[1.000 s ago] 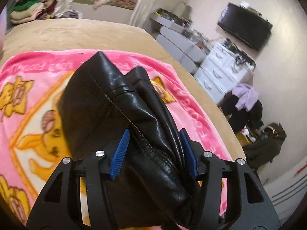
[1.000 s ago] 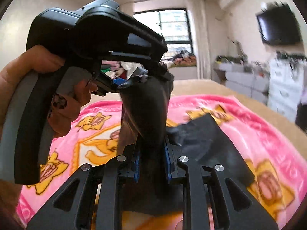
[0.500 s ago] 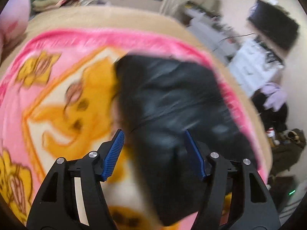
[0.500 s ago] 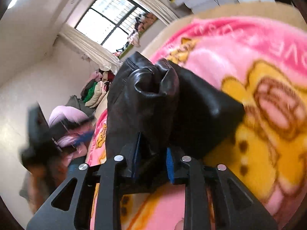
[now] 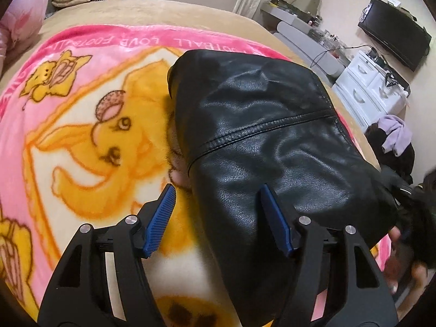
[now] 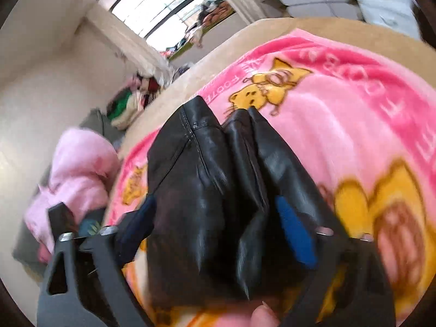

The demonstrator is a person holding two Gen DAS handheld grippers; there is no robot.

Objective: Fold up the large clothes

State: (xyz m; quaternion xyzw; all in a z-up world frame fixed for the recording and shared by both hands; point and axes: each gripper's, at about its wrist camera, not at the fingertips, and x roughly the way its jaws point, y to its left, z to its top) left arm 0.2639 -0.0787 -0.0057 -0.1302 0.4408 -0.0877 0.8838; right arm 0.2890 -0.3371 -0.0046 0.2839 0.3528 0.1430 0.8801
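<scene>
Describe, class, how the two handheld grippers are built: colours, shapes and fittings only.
Both are alike. The left gripper has two black, angular fingers with triangular cut-outs, silver round bolt heads at the joints, and long blue ribbed pads on the inner faces. The right gripper shows the same black frame, silver bolts and blue pads, though blurred. No cables, markings or sleeves show.

A: We read white upside-down lettering along the pink border of the blanket (image 5: 81,125): "LOVE FOOTBALL", with further letters too curved to make out.

B: In the right wrist view we get only "FOOT" and stray blurred letters on that border. We find nothing else legible.
</scene>
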